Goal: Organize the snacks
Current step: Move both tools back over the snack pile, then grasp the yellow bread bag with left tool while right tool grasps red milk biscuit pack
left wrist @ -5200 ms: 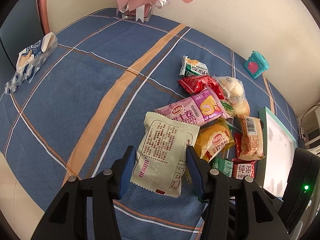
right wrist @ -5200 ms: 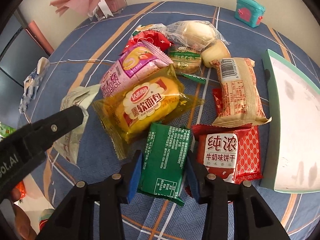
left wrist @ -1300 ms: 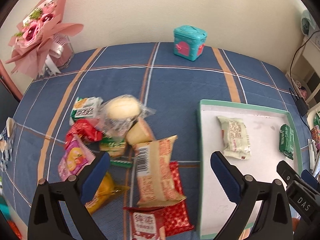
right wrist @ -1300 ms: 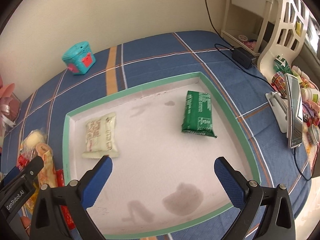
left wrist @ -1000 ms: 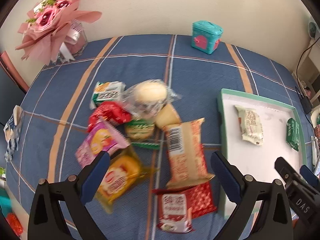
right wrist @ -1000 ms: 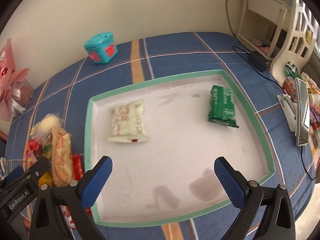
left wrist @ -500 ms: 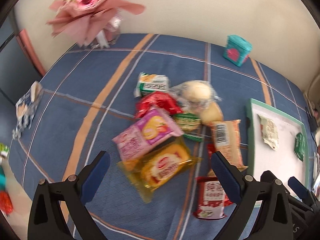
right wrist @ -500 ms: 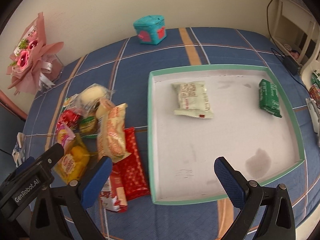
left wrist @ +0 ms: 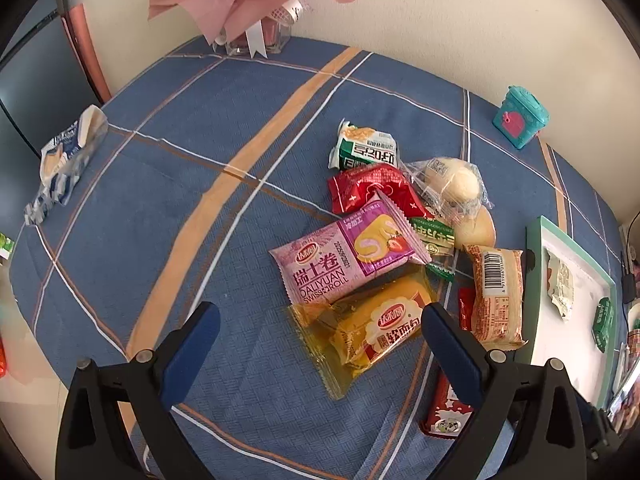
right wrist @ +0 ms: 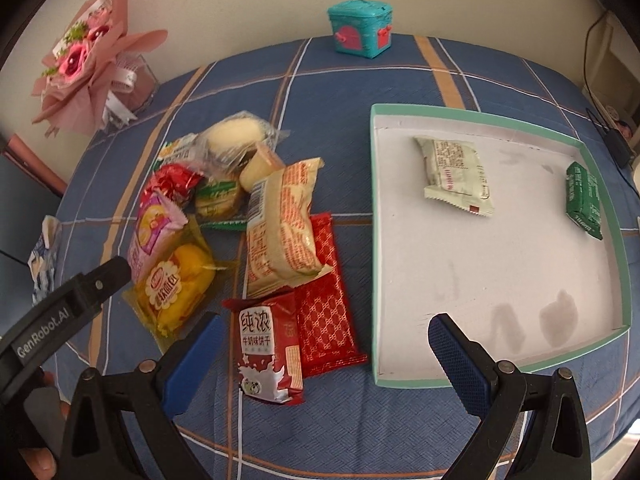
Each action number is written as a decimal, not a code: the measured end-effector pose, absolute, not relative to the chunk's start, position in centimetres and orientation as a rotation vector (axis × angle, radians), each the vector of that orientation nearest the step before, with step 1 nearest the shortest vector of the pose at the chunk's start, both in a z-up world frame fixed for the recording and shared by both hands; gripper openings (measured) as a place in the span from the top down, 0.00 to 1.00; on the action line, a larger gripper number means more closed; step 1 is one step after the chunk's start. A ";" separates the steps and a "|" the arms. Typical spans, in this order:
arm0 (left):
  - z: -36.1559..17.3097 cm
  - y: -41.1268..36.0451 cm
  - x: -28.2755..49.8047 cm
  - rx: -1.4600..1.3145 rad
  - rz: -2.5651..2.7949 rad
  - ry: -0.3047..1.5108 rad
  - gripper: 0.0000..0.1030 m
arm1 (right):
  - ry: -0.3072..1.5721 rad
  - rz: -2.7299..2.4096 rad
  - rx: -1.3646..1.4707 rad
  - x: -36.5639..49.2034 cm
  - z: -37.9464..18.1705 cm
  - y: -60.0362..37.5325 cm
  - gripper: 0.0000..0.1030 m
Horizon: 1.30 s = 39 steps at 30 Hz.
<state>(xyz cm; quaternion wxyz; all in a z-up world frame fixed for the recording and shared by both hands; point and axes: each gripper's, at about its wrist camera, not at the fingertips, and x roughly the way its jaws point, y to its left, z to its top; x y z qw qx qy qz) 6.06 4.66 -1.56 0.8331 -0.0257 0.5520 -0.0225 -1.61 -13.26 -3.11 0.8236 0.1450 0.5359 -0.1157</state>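
Where snacks overlap, red packet (right wrist: 326, 280) half hidden

Both packets now lie in the tray (right wrist: 618, 240); left tongs (left wrist: 320, 334) and right tongs (right wrist: 322, 344), emptied, have swung back over the snack pile (right wrist: 256, 220).

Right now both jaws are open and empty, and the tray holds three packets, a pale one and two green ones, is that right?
Not quite. The tray holds two packets: a pale one and one green packet, as the right wrist view shows. Both sets of jaws are open and empty.
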 end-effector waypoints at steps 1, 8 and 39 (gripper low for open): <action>-1.7 4.6 6.1 -0.059 -0.052 1.175 0.02 | 1.147 -0.241 0.294 -1.5 -3.3 -13.0 0.00; -2.9 3.4 6.7 -0.036 -0.110 1.210 0.02 | 1.183 -0.215 0.223 -1.2 -4.3 -11.5 0.00; -6.5 -0.3 9.2 -0.049 -0.249 1.292 0.25 | 1.212 -0.179 0.199 -1.0 -4.8 -10.9 0.01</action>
